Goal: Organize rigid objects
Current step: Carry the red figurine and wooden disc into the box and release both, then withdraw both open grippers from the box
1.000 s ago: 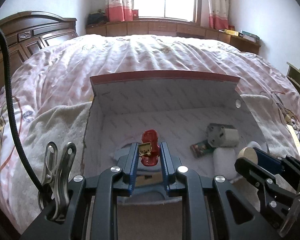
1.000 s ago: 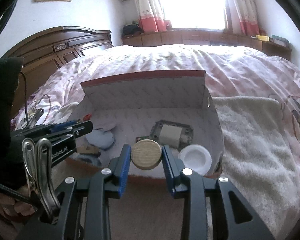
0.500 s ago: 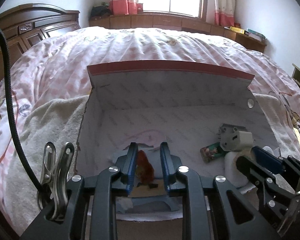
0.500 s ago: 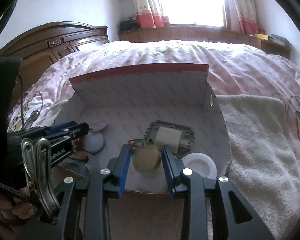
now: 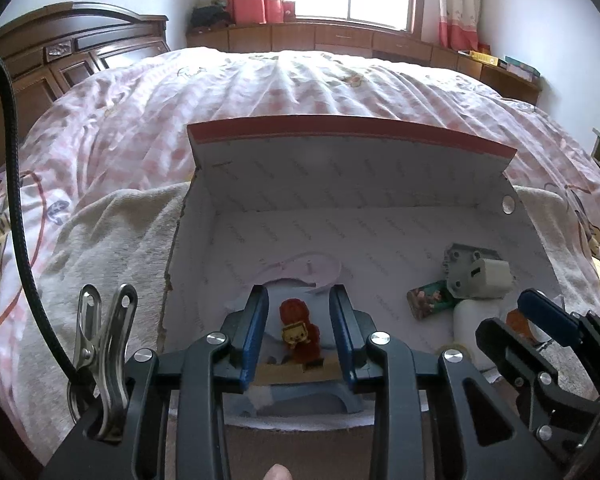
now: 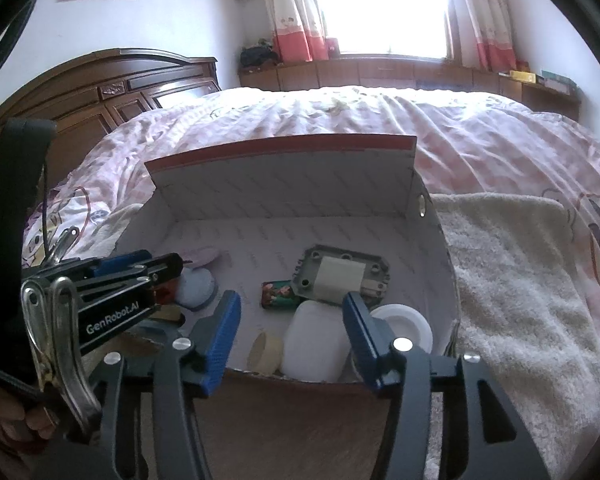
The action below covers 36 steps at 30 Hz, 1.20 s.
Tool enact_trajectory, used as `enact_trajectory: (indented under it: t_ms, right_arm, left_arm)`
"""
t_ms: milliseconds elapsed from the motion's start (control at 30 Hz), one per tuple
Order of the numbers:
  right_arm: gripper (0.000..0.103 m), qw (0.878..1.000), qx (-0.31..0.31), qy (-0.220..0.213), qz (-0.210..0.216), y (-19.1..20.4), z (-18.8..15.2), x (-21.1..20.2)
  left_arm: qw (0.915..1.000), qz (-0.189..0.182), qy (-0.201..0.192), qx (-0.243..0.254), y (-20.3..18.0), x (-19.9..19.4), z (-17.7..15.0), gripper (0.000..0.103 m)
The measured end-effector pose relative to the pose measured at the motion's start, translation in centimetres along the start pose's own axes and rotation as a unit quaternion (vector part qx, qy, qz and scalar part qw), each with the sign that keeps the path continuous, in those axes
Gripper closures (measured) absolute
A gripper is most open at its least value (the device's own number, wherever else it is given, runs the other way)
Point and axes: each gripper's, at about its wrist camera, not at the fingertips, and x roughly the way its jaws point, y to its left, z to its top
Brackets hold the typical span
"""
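A white cardboard box (image 5: 352, 128) with a red rim lies open on the bed. In the left wrist view my left gripper (image 5: 299, 295) is low in the box and its jaws are opening. A red toy figure (image 5: 298, 330) stands between the fingers on a tan base, with a gap on each side. In the right wrist view my right gripper (image 6: 290, 300) is opening wide over the box's near edge (image 6: 300, 378). A round wooden disc (image 6: 265, 353) lies loose on the box floor beside a white bottle (image 6: 316, 344); the pads touch neither.
Also in the box: a grey part with a white block (image 6: 340, 276), a small green tin (image 6: 278, 295), a white round lid (image 6: 404, 320), a blue round piece (image 6: 196, 288). A cream towel (image 6: 520, 280) lies under the box on the pink quilt (image 5: 300, 88). A dark headboard (image 6: 100, 92) stands at the left.
Both grippers sank into the box. The left jaws spread off the red figure, which now stands free. The right jaws let go of the wooden disc, which dropped beside the white bottle.
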Motion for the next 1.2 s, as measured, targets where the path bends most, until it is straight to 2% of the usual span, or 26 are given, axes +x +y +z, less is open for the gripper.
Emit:
enact_trajectory:
  t_ms: [567, 1200]
  right_arm:
    - [0.046, 1.000, 0.009, -0.012, 0.006, 0.8, -1.2, -3.0]
    - [0.046, 0.999, 0.027, 0.021, 0.000, 1.0, -5.2, -5.2]
  left_arm:
    - [0.9999, 0.008, -0.006, -0.002, 0.2, -3.6, -1.6, 0.070]
    - [0.9999, 0.004, 0.015, -0.002, 0.0, -6.1, -6.1, 0.070]
